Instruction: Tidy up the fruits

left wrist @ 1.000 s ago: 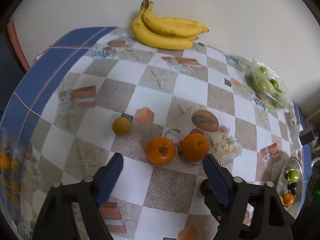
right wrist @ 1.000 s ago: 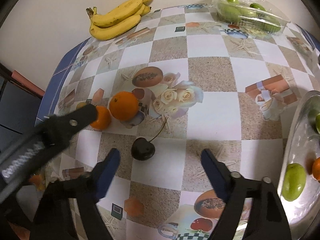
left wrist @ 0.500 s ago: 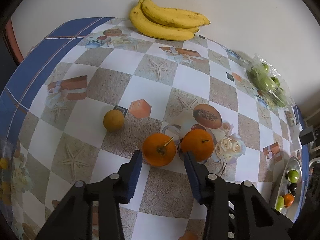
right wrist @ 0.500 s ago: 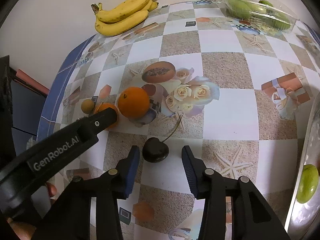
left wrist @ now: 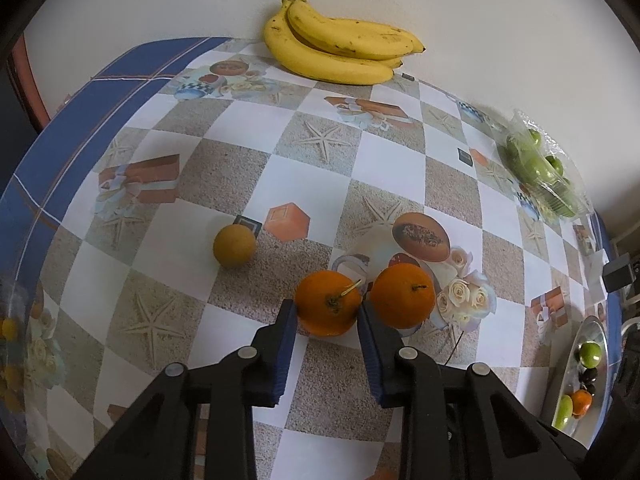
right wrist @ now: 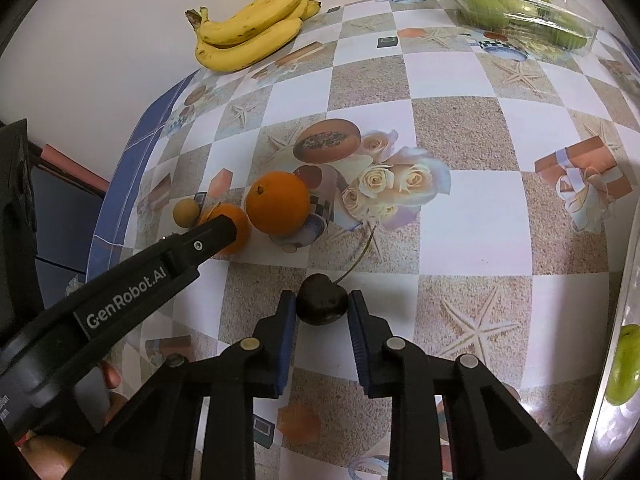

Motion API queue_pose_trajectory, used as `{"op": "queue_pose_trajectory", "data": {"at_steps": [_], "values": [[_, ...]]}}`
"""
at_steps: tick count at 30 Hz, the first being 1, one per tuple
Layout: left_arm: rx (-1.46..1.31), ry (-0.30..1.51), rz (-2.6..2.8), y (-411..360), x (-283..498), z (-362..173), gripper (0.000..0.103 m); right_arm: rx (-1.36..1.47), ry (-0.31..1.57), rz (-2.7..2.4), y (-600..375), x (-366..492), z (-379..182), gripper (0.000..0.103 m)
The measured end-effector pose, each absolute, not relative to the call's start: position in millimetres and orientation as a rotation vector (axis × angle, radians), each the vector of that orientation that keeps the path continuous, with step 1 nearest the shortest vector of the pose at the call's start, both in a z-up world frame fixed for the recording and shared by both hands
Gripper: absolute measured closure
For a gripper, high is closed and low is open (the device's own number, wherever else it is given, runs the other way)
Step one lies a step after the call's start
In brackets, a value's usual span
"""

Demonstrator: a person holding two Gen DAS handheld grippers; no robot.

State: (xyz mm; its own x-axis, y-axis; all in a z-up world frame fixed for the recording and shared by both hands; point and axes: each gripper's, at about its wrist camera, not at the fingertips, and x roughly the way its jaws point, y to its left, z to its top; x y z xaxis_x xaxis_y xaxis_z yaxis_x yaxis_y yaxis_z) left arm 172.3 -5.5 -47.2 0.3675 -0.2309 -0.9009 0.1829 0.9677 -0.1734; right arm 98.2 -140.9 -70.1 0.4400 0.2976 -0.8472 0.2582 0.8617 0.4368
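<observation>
In the left wrist view, my left gripper (left wrist: 328, 314) is closing its jaws on a stemmed orange (left wrist: 326, 302) on the patterned tablecloth; both blue pads touch its sides. A second orange (left wrist: 402, 296) sits just right of it, against the right finger. In the right wrist view, my right gripper (right wrist: 322, 306) has closed on a dark cherry (right wrist: 320, 298), and the pads press it from both sides. Its long stem points away. One left-gripper finger (right wrist: 208, 236) reaches in front of the stemmed orange (right wrist: 236, 220).
A small tan round fruit (left wrist: 235, 245) lies left of the oranges. Bananas (left wrist: 340, 52) rest against the far wall. A clear pack of green fruit (left wrist: 540, 168) stands far right. A metal tray (left wrist: 596, 326) at the right edge holds green, dark and orange fruit.
Both grippers went from wide open to closed, the left around the stemmed orange and the right around the cherry. The left gripper also came nearer to the oranges.
</observation>
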Motion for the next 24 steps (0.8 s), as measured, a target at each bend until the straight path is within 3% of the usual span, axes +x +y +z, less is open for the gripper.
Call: {"op": "queue_pose_trajectory", "data": {"at_steps": [4,7,12,14,17,24], "values": [[-0.051,1.160,-0.272,-6,171,-44,0.073,0.565,1.131,0.029,-140,98,-68,0.076],[-0.047,1.148,-0.275,-6,170,-39,0.083,0.573,1.123,0.034,-141,96,-64,0.076],[-0.049,1.140,-0.253,-6,171,-39,0.081,0.572,1.116,0.037,-143,93,-57,0.076],[-0.059,1.136,-0.250,-4,172,-39,0.075,0.572,1.118,0.040,-143,93,-56,0.076],[-0.076,1.146,-0.241,-2,175,-43,0.048,0.577,1.119,0.042,-144,93,-57,0.076],[-0.087,1.166,-0.258,-5,178,-53,0.050,0.579,1.117,0.042,-145,92,-56,0.076]]}}
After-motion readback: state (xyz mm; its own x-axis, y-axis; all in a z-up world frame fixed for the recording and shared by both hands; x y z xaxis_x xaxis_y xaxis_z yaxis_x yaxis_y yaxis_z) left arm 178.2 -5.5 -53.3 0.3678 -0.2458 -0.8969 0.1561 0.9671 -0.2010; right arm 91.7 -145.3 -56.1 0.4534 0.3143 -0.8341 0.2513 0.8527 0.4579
